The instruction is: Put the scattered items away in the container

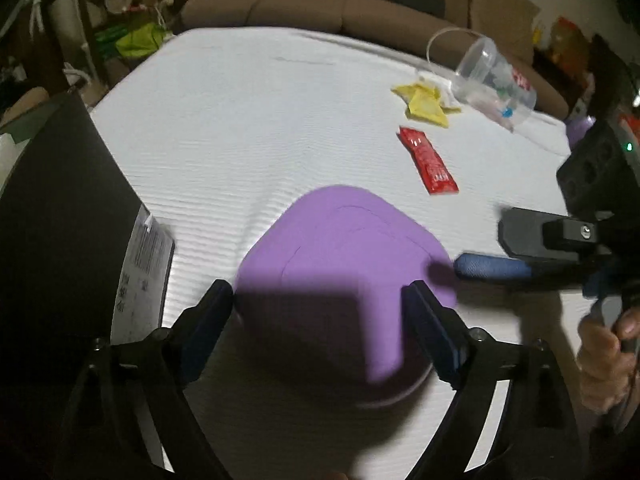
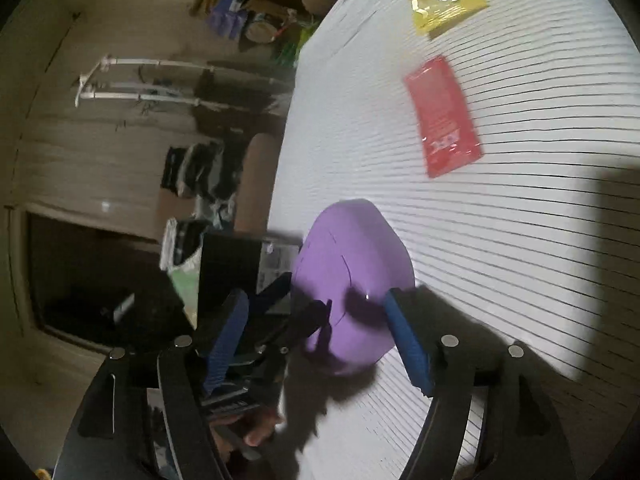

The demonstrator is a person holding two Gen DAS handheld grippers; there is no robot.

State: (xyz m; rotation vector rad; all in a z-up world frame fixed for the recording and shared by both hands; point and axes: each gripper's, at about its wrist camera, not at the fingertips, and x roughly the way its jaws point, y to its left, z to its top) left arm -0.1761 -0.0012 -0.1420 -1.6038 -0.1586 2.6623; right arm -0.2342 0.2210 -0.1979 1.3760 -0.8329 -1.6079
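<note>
A purple container (image 1: 344, 260) with rounded corners rests on the white ribbed table (image 1: 248, 128), its flat face up and slightly blurred. My left gripper (image 1: 320, 296) hangs over it, jaws wide. One fingertip sits at the container's left edge and the other lies over its top, and neither pad visibly presses. My right gripper (image 2: 316, 300) is open, with the purple container (image 2: 360, 248) just ahead between its blue pads (image 2: 408, 344). From the left wrist view the right gripper (image 1: 488, 248) comes in from the right. A red packet (image 1: 428, 160) and yellow packets (image 1: 426, 104) lie farther back.
A clear plastic tub (image 1: 492, 80) lies on its side at the back right. A black box (image 1: 60, 220) with a white label stands at the table's left edge. A brown sofa (image 1: 304, 4) runs behind the table. A person's hand (image 1: 604, 352) holds the right gripper's handle.
</note>
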